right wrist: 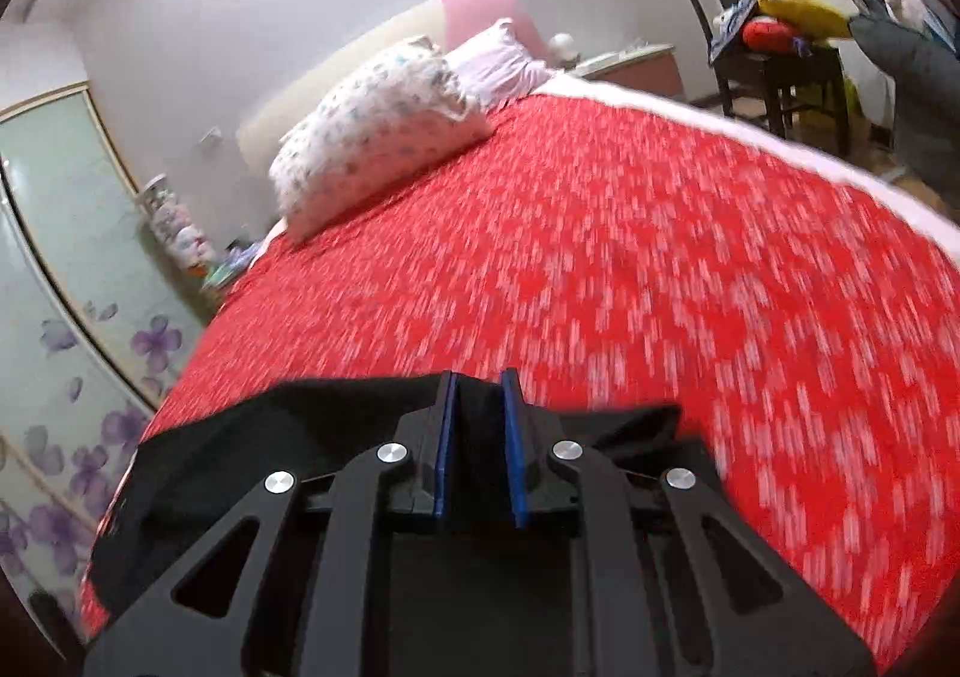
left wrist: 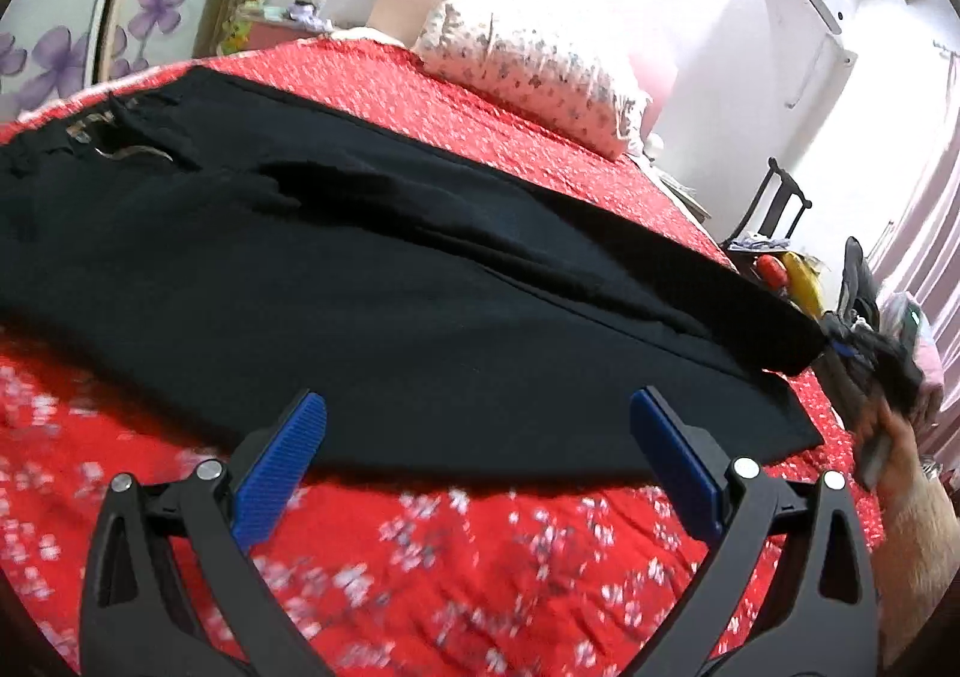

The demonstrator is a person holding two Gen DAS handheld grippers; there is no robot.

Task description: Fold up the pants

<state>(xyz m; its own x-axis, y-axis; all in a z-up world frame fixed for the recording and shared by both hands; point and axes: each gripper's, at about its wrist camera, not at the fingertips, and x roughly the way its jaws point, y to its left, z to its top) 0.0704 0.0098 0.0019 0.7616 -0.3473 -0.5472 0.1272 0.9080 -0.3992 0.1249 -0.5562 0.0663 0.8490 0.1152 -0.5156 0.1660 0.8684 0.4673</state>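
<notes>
Left wrist view: black pants (left wrist: 372,281) spread across frame centre on red bedspread (left wrist: 456,545); left gripper (left wrist: 477,425) at bottom, released, blue pads wide apart, nothing between. Right gripper (left wrist: 864,359) at right edge, at the pants' end.

Right wrist view: right gripper (right wrist: 480,395) at bottom centre, clenched on pants (right wrist: 288,437) fabric, bunched lower left. Pillow (right wrist: 384,131) upper left.

I'm looking across a bed under a red flowered bedspread (right wrist: 630,269), a patterned pillow (right wrist: 378,131) at its head against white walls, a wardrobe with purple-flower panels (right wrist: 78,281) to one side, and a cluttered dark wooden chair (right wrist: 774,59) beyond.
</notes>
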